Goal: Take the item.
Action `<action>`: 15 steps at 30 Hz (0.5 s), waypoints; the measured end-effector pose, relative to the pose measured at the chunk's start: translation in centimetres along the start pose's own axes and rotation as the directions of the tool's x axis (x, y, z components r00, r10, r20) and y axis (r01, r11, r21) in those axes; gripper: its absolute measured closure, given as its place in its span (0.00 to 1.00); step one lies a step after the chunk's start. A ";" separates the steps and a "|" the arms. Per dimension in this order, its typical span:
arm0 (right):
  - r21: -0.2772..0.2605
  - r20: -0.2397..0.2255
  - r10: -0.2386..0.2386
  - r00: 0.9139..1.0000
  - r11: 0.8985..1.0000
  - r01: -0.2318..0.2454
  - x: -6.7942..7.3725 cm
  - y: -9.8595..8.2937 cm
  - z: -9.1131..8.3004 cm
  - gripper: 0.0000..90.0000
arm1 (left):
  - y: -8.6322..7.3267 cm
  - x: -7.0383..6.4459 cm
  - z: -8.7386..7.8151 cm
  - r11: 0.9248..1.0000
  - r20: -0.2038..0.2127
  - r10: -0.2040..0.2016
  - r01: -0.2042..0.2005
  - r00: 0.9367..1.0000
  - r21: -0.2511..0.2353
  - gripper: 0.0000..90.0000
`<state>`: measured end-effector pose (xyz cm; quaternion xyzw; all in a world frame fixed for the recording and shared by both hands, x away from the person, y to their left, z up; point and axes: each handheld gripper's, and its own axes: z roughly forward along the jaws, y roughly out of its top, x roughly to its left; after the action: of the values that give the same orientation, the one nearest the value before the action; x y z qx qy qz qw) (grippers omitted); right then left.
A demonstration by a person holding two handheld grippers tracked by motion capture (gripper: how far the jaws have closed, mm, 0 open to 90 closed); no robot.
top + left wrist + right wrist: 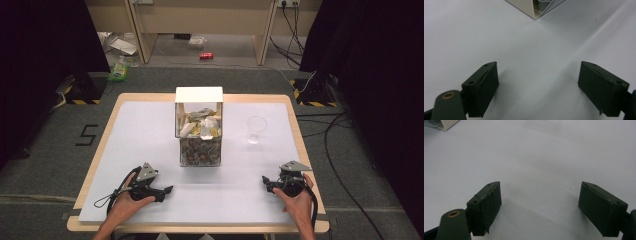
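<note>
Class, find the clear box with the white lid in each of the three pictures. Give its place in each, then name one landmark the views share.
High view: the clear box stands at the middle of the table, behind both grippers.
Left gripper view: its lower corner pokes in at the top edge, right of centre.
Right gripper view: a corner sits at the top left.
Shared landmark: the white tabletop.

The high view looks forward and down from above my side of the table (150,125), taking in all of it and the floor beyond. My two gripper views sit low and close over the white top, looking along the jaws. All three share that top and the box (198,126) (529,7) (445,123).
</note>
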<state>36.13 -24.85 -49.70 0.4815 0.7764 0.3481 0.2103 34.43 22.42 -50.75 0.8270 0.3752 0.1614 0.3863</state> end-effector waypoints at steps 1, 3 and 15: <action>-0.011 0.004 -0.005 1.000 1.000 0.005 0.0 0.0 0.0 0.21 | 0.0 0.0 0.0 1.000 0.000 0.000 0.000 1.000 0.000 0.17; -0.028 0.007 0.000 1.000 1.000 0.000 0.1 0.1 -0.3 0.21 | 0.0 0.0 0.0 1.000 0.000 0.000 0.000 1.000 0.000 0.17; -0.119 0.009 -0.030 1.000 0.992 0.031 1.1 1.0 -1.5 0.28 | 0.0 0.0 0.0 1.000 0.001 0.000 0.000 1.000 0.000 0.17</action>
<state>35.25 -24.09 -48.01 0.4576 0.7607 0.3887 0.2468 34.44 22.43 -50.74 0.8271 0.3751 0.1611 0.3863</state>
